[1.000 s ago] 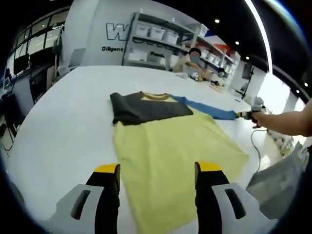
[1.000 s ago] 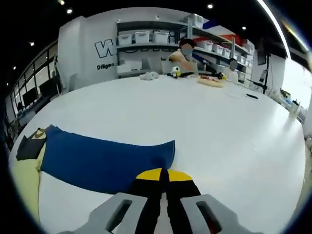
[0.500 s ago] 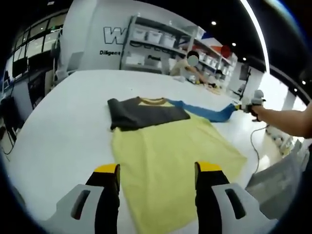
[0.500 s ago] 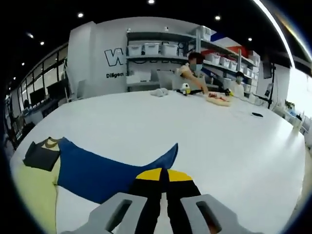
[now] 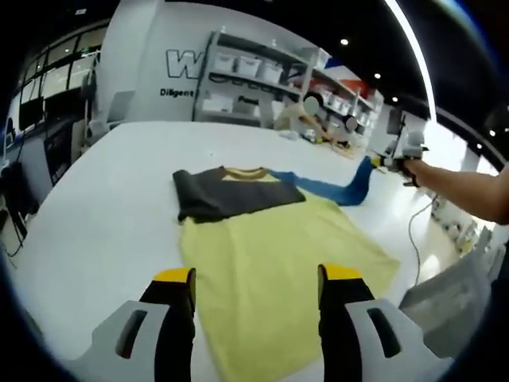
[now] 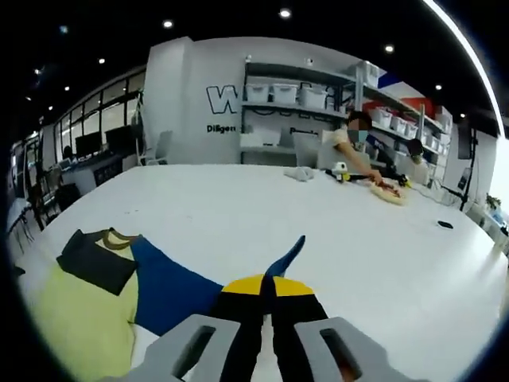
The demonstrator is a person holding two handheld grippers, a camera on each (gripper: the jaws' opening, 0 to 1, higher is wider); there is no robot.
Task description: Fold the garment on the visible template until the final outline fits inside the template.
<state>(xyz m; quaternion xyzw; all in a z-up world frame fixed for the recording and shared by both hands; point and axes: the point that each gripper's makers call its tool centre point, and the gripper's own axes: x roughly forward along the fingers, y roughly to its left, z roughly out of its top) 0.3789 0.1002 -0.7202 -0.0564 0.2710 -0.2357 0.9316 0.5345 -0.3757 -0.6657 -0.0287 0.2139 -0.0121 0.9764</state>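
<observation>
lifting off the counter (image 5: 95, 199), the blue sleeve (image 5: 338, 188) now rises at its far end, where half a second ago it was only starting to peel up and a second ago it lay flat and stretched out to the side. to me that means the sleeve fold is under way: the right gripper (image 6: 265, 285) looks set to carry the cuff inward over the shirt's body. its jaws are pressed together on the cuff, with a blue tip of cloth poking up just past them.

in the left gripper view the person's right arm (image 5: 465, 189) reaches in from the side, extended and raised above the counter, the hand at the sleeve's lifted end.

the garment (image 5: 262, 239) lies face-up on the counter, its yellow body spread flat, the dark sleeve (image 5: 215, 191) already folded across the chest. the left gripper (image 5: 256, 286) hovers over the hem, jaws spread wide, holding nothing.
</observation>
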